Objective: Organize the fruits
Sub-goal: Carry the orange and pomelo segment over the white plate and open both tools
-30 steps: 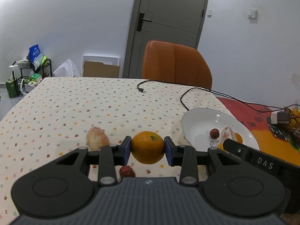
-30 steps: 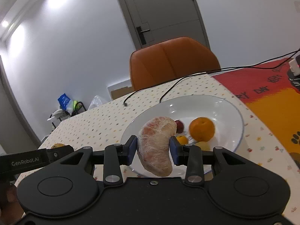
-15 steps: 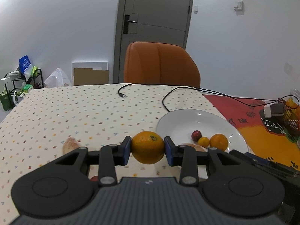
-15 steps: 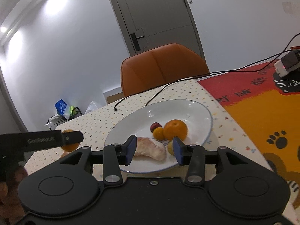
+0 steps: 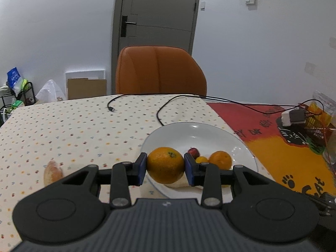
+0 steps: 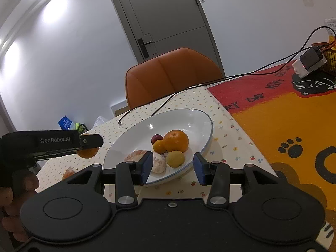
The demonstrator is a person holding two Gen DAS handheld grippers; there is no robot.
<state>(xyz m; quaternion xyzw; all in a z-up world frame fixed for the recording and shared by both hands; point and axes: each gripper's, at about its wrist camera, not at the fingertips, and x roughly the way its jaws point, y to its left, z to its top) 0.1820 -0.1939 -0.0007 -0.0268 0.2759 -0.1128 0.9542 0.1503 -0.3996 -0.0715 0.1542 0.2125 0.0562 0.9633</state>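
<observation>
One dotted tablecloth (image 5: pixel 73 130), orange chair (image 5: pixel 159 71) behind

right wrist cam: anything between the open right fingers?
Yes. In the right wrist view, the right gripper frames the plate's near rim, a peeled pomelo segment and a small yellow fruit.

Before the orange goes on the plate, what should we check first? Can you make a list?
1. Left tool holds the orange firmly between both pads: ok.
2. Orange is over the white plate: cannot tell; it looks near the plate's front rim, but depth is unclear.
3. Plate has a bare spot left: ok; the back and left of it are bare.
4. Right tool is open and holding nothing: ok.
5. Right tool is out of the way: not ok; it hangs over the plate's near rim.
6. Fruit already on the plate sits still: ok; the pomelo piece lies flat.
</observation>
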